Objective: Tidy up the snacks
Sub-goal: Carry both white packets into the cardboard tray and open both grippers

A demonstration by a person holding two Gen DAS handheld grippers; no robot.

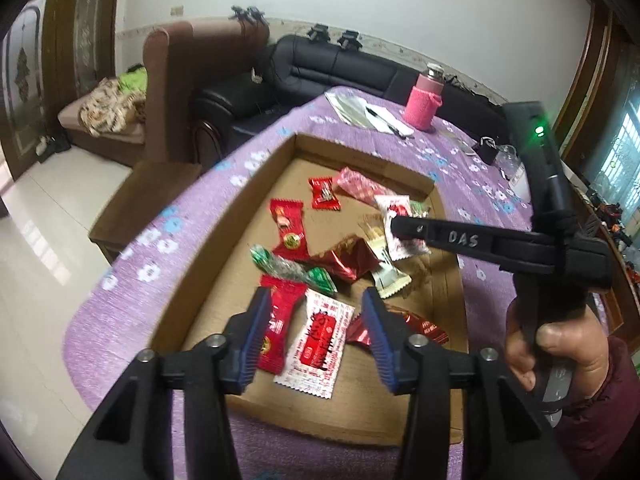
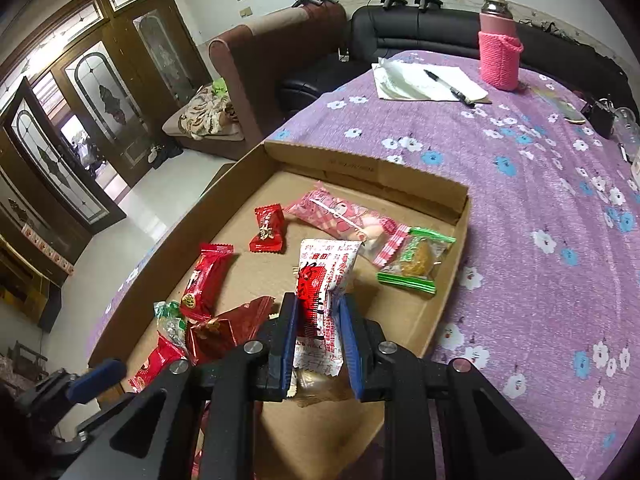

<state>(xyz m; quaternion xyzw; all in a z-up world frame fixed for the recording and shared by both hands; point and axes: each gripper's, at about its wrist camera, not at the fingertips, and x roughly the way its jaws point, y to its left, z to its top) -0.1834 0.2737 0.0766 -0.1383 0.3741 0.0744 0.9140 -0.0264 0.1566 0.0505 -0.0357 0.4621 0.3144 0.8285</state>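
Right wrist — packet (image 2: pixel 320 300) bottom hidden

Soft daylight, glare on the floor tiles (image 1: pixel 28 236), strong fisheye bending, dark blurred corners.

Far ahead of your tongs you see a pink-sleeved flask (image 2: pixel 500 46) on the purple flowered tablecloth (image 2: pixel 520 200), a pen (image 2: pixel 448 87) on white papers (image 2: pixel 424 80) left of it, and a black sofa (image 2: pixel 400 28) beyond.

Shallow brown cardboard tray (image 2: pixel 424 184) on purple cloth w/ wrapped snacks scattered flat: red foil packs, pink striped wrapper (image 2: pixel 344 216), green-edged clear cake pack (image 2: pixel 418 266). White-red sachet (image 2: pixel 324 280) raised upright, pinched.
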